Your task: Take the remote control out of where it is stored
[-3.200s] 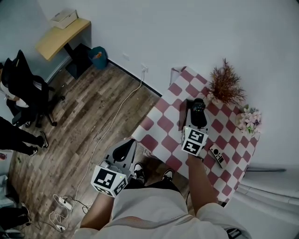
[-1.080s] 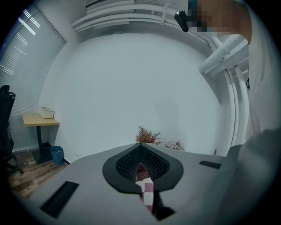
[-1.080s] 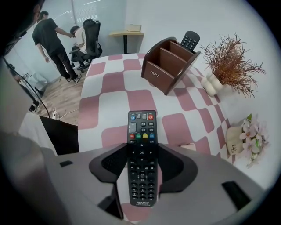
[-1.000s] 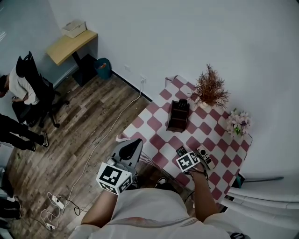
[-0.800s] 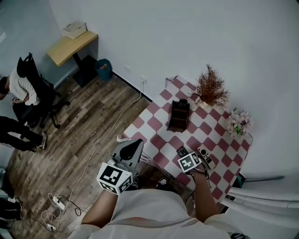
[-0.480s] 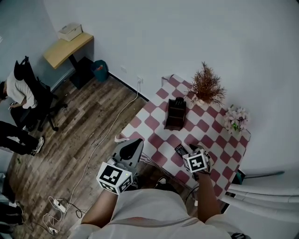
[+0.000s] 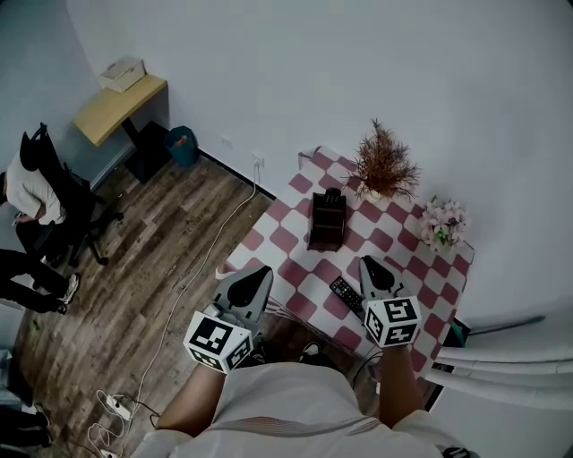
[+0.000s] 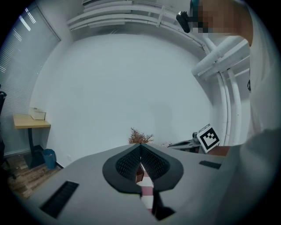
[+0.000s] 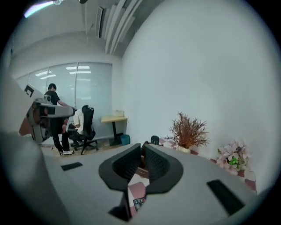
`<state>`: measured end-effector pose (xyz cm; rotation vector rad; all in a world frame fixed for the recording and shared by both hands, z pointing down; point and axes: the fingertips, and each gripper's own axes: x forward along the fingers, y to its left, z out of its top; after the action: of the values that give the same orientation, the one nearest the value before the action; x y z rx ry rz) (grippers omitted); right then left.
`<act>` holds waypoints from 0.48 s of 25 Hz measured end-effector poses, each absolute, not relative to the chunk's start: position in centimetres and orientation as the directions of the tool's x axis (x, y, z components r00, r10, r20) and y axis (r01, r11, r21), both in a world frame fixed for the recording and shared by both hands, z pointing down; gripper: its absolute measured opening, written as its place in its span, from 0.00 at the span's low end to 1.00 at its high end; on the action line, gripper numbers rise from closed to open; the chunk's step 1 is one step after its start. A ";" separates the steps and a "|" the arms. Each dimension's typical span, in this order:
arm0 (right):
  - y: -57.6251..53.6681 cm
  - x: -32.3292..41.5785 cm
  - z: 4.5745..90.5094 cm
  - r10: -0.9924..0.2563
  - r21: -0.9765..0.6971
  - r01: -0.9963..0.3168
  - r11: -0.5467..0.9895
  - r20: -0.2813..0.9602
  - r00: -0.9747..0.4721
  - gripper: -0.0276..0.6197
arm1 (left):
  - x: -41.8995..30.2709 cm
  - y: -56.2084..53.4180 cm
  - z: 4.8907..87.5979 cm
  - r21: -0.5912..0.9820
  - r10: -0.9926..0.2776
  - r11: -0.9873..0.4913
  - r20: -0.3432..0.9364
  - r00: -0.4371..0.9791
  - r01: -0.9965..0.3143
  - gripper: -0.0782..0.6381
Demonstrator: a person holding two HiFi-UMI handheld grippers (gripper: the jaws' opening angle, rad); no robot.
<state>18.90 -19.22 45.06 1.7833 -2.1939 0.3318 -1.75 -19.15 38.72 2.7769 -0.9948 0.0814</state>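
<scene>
Now, holder [image 7: 326, 228] contains a remote [image 7: 333, 194]; second remote [image 7: 347, 296] lies outside.

Head view: your light is even, cool and fairly dim. Shadows are soft, the wood floor [image 7: 152, 259] is darkest, and the white wall [image 7: 358, 63] is flat and glare-free. Edges bow strongly.
Both gripper views: your picture sits in a round black border, lines curved. Ceiling lamp [image 9: 40, 7] flares top left in the right gripper view. Foreground nearest each lens is soft.
</scene>
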 end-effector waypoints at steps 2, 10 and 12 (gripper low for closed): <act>-18.8 18.9 43.2 -0.934 -0.012 -0.980 0.200 0.298 -0.194 0.09 | -1.7 -19.3 38.4 0.153 -0.619 -0.762 0.112 0.777 -0.629 0.12; -17.5 19.3 37.9 -0.987 -0.020 -0.993 0.118 0.105 -0.119 0.08 | -1.3 -19.6 37.3 0.125 -0.599 -0.786 0.089 0.796 -0.605 0.12; -17.4 19.1 37.6 -0.989 -0.020 -0.993 0.114 0.093 -0.116 0.08 | -1.3 -19.7 37.1 0.121 -0.595 -0.790 0.086 0.799 -0.601 0.12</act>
<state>19.12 -17.42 37.61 2.0507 -2.3022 0.1196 -1.28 -19.73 37.07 2.8441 -0.9501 0.0650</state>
